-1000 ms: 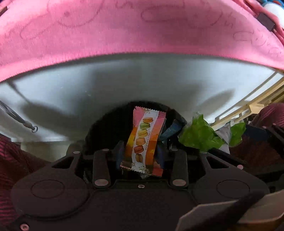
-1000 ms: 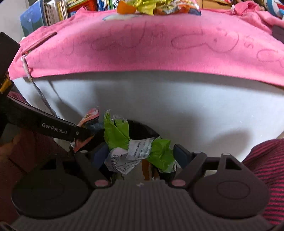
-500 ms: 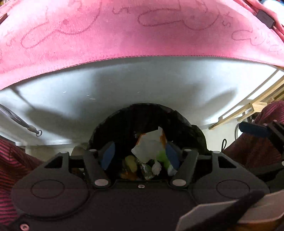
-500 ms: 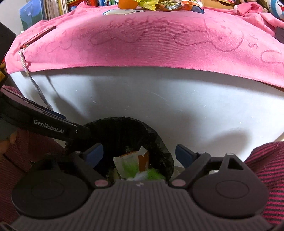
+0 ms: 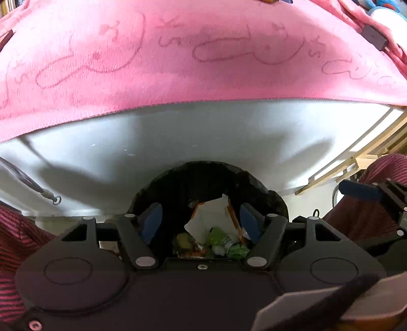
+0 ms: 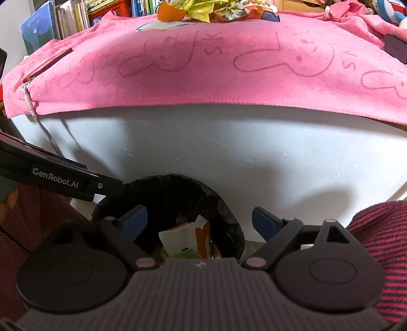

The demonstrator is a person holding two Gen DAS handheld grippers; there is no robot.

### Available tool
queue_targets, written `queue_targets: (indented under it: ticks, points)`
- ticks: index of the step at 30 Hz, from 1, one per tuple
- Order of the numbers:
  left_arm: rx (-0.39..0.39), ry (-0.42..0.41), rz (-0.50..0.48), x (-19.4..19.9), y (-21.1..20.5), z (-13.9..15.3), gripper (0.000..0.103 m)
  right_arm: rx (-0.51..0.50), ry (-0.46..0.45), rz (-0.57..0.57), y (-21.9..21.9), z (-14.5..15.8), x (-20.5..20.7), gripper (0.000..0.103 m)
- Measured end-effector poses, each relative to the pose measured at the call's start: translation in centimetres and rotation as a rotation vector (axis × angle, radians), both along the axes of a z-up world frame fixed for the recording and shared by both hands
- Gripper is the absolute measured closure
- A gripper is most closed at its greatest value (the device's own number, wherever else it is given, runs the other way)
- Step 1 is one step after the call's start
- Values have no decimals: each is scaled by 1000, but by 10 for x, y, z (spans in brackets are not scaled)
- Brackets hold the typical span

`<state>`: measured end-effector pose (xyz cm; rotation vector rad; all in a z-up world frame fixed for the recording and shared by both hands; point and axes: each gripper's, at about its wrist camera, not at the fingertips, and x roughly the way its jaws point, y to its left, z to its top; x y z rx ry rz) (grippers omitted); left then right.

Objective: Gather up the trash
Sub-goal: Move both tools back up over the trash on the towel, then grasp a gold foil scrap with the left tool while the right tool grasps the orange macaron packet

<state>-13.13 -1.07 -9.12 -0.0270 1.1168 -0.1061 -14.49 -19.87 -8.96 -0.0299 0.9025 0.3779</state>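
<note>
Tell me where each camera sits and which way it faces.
Left wrist: on the left gripper, facing down into the black bin below the pink cloth; open blue fingers and striped sleeves show.
Right wrist: on the right gripper, facing the bin and wrappers on the cloth; open fingers and a sleeve show.
Shared: bin, cloth.

At the bottom centre of your left wrist view the trash bin (image 5: 203,178) sits below the tabletop (image 5: 203,137), wrappers (image 5: 216,239) inside it. A towel (image 5: 193,66) drapes over the tabletop edge above. In your right wrist view, more wrappers (image 6: 216,9) lie on the towel's far edge at top centre, books (image 6: 73,17) behind at the upper left.
</note>
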Motion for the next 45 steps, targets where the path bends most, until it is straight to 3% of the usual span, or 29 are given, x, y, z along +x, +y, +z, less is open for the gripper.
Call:
queue_targets:
  ticks: [8, 15, 22, 28, 32, 34, 37, 43, 45]
  points:
    - [-48, -61, -15, -1, -2, 28, 37, 111, -37, -15, -18, 32, 8, 9]
    - [-119, -220, -61, 7, -8, 77, 37, 148, -197, -30, -38, 81, 21, 9]
    - [-115, -344, -60, 41, -21, 96, 40, 140, -348, -132, -52, 98, 56, 12]
    - [-127, -431, -71, 80, -37, 104, 41, 165, -402, -189, -64, 109, 103, 15]
    - [-88, -552, -69, 106, -52, 105, 28, 209, -377, -214, -73, 122, 152, 15]
    - [-66, -584, -65, 122, -60, 103, 27, 206, -348, -194, -71, 124, 177, 14]
    - [-67, -568, -61, 152, -68, 98, 27, 166, -325, -162, -61, 123, 213, 4]
    - [-91, -517, -57, 191, -72, 82, 27, 130, -241, -104, -35, 111, 268, 0]
    - [-90, -513, -79, 195, -74, 78, 33, 117, -207, -87, -27, 106, 279, 1]
